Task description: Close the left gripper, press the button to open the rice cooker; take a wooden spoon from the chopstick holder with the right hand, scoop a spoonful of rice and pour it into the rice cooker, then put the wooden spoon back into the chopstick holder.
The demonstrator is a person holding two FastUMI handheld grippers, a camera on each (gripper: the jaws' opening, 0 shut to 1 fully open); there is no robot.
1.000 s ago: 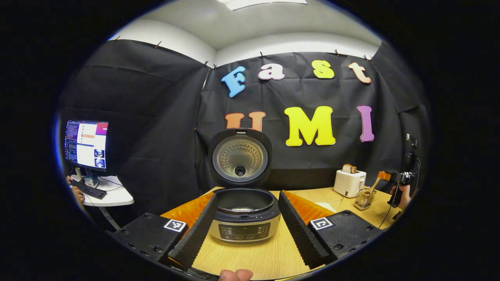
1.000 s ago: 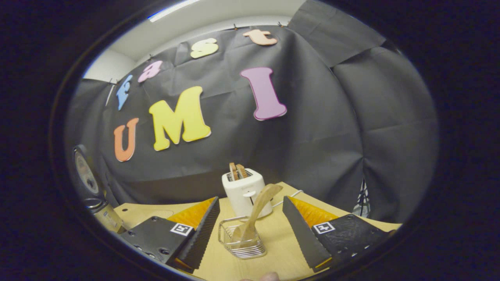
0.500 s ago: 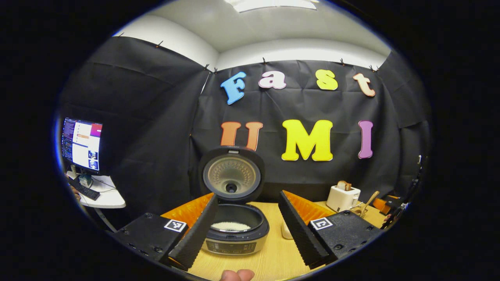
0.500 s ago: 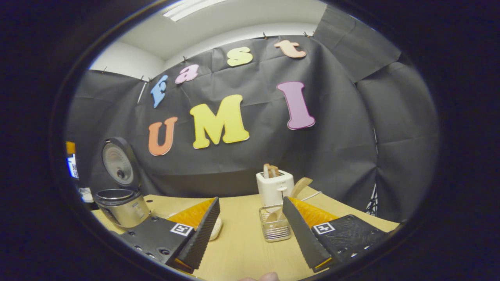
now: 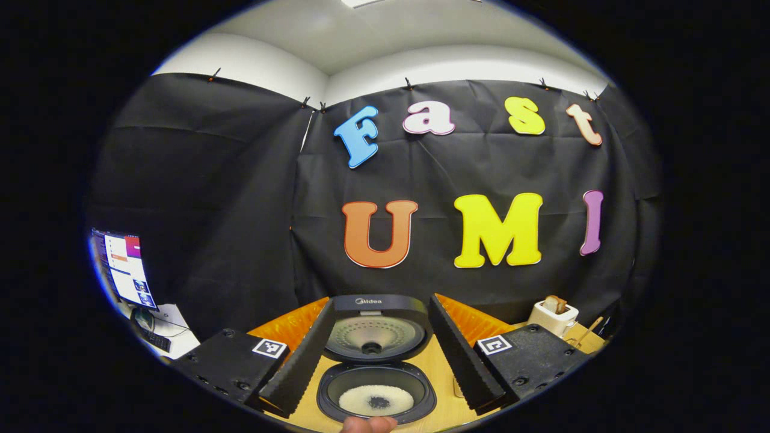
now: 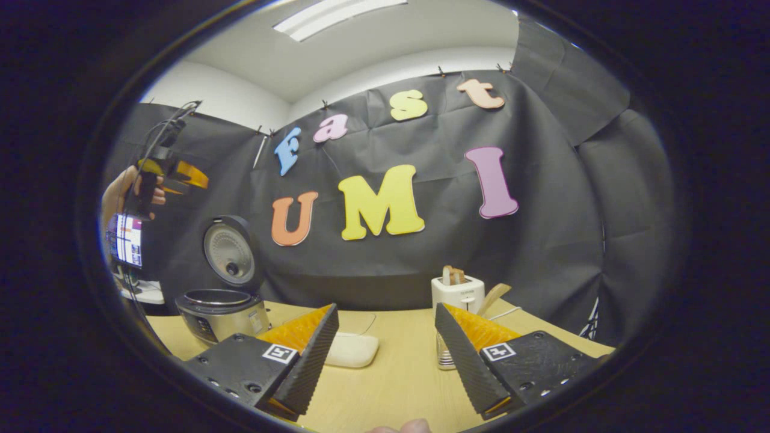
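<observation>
Left gripper view: left tongs (image 5: 380, 352) released, the two ribbed fingers spread wide at the bottom of the frame with nothing held. Between them, bottom centre, looking down on the rice cooker (image 5: 376, 397): lid (image 5: 374, 329) raised and upright behind the pot, a round patch of white rice (image 5: 376, 399) lying in the dark inner pot. A fingertip (image 5: 368, 424) showing at the very bottom edge. Far lower right, small at the rim of the frame, a white toaster (image 5: 553, 314) with a slice of bread in it, and just right of it a thin wooden spoon (image 5: 588, 331) handle leaning up; the holder under it too small to tell. Lower left, a lit monitor (image 5: 123, 269).

Right gripper view: right tongs (image 6: 386, 352) also released and empty, fingers apart at the bottom over the pale wooden desk (image 6: 391, 373). Chopstick holder (image 6: 445, 355) at lower centre-right, half hidden behind the right finger, the wooden spoon (image 6: 493, 296) standing in it and leaning to the upper right, not touched by either finger. White toaster (image 6: 458, 293) just behind the holder. A flat white dish (image 6: 352, 350) on the desk beside the left finger. Rice cooker (image 6: 221, 310) at lower left with the lid (image 6: 230, 252) open. Upper left, the left tongs (image 6: 186, 174) held high in a hand (image 6: 123, 192), well above the cooker; spread of those fingers impossible to tell from here.
</observation>
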